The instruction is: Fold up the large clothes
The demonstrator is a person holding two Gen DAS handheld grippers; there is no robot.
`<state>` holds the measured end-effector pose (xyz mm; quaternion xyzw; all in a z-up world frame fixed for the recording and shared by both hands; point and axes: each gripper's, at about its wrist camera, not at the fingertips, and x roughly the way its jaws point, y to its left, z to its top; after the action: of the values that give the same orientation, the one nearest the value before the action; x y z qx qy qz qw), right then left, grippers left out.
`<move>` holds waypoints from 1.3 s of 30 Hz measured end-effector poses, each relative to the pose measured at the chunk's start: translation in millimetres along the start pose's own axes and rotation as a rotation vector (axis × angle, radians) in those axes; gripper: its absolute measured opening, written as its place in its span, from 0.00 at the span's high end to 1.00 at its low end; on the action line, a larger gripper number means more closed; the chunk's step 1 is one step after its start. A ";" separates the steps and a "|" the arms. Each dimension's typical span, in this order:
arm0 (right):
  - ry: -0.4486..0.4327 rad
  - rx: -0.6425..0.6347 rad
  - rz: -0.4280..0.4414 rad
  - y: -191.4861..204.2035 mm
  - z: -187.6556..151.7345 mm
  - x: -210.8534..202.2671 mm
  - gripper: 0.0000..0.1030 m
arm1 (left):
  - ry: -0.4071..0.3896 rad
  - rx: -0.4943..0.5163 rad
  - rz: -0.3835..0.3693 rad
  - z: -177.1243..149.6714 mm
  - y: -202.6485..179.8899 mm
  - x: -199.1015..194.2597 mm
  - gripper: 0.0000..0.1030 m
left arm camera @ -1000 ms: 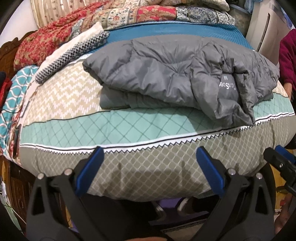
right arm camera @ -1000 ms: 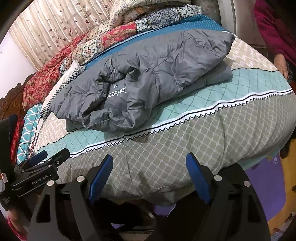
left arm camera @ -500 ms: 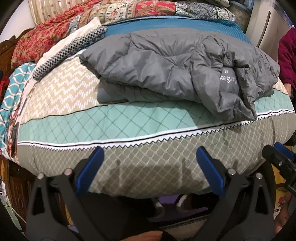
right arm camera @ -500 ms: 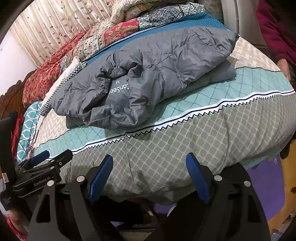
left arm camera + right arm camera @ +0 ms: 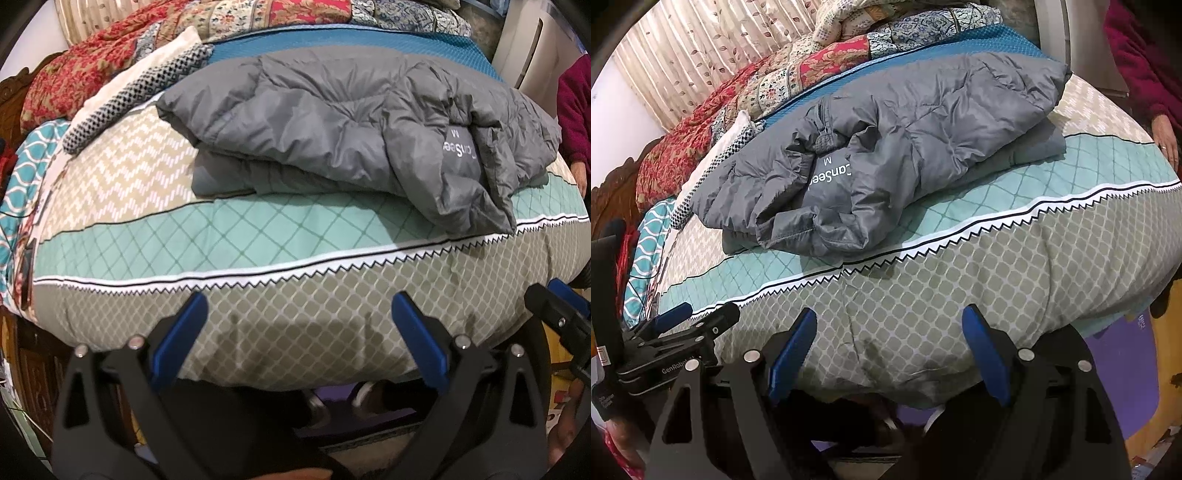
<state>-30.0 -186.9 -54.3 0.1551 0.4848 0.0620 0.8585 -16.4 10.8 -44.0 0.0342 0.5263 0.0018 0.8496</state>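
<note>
Nearest to me, at the bottom of the left wrist view, my left gripper (image 5: pixel 295 332) stands wide, its black arms ending in blue-padded fingers (image 5: pixel 181 332) with nothing between them but the drooping edge of the bedcover. My right gripper (image 5: pixel 886 347) is just as wide in its own view, blue pads apart, holding nothing. Each tool shows in the other's frame: the right one pokes in at the right edge of the left view, the left one sits at the lower left of the right view.

Both point down at the patterned quilted bedspread (image 5: pixel 303 332), whose grey-green diamond band hangs over the near side of the bed. Above that runs a white zigzag border with a thin black line, then a teal lattice band, then a beige chevron band toward the left of the frame.

Further up, in the centre and right of the left view, lies the grey puffer jacket (image 5: pixel 351 122), folded over on itself into a bulky heap, with a printed label and the letter M showing upside down on its right part. It rests on the teal and beige bands, well apart from both grippers.

Behind it, a blue textured sheet (image 5: pixel 332 40) crosses the bed. At the upper left lies a white pillow with a black dotted edge (image 5: pixel 147 81), and beyond it a red floral patchwork quilt (image 5: pixel 110 55). At the right edge a maroon sleeve (image 5: pixel 1137 55) and a hand (image 5: pixel 1167 140) rest on the bed.
</note>
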 end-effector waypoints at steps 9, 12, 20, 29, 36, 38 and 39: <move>-0.004 -0.019 -0.002 -0.4 5.5 0.4 0.26 | -0.012 0.007 0.006 5.1 0.7 -1.9 0.07; -0.005 -0.015 0.009 -3.9 12.1 -0.1 0.26 | -0.020 0.005 0.010 8.8 2.4 -3.2 0.07; -0.022 0.018 0.017 -19.0 29.6 -4.6 0.26 | -0.022 -0.009 0.019 18.1 10.2 0.9 0.07; -0.037 0.045 0.010 -29.0 39.8 -6.2 0.26 | -0.016 -0.019 0.016 23.5 14.1 6.0 0.07; -0.003 0.027 0.018 -21.4 38.0 4.9 0.26 | -0.006 -0.017 0.007 25.7 12.9 12.0 0.07; 0.001 0.023 0.017 -19.2 38.0 6.8 0.26 | -0.004 -0.015 0.005 26.3 12.4 12.8 0.07; 0.002 0.023 0.017 -19.5 37.9 7.4 0.26 | -0.003 -0.016 0.003 26.7 12.4 13.4 0.07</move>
<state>5.3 -211.2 -48.4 0.1691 0.4851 0.0637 0.8556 13.9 22.2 -43.4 0.0281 0.5249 0.0070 0.8507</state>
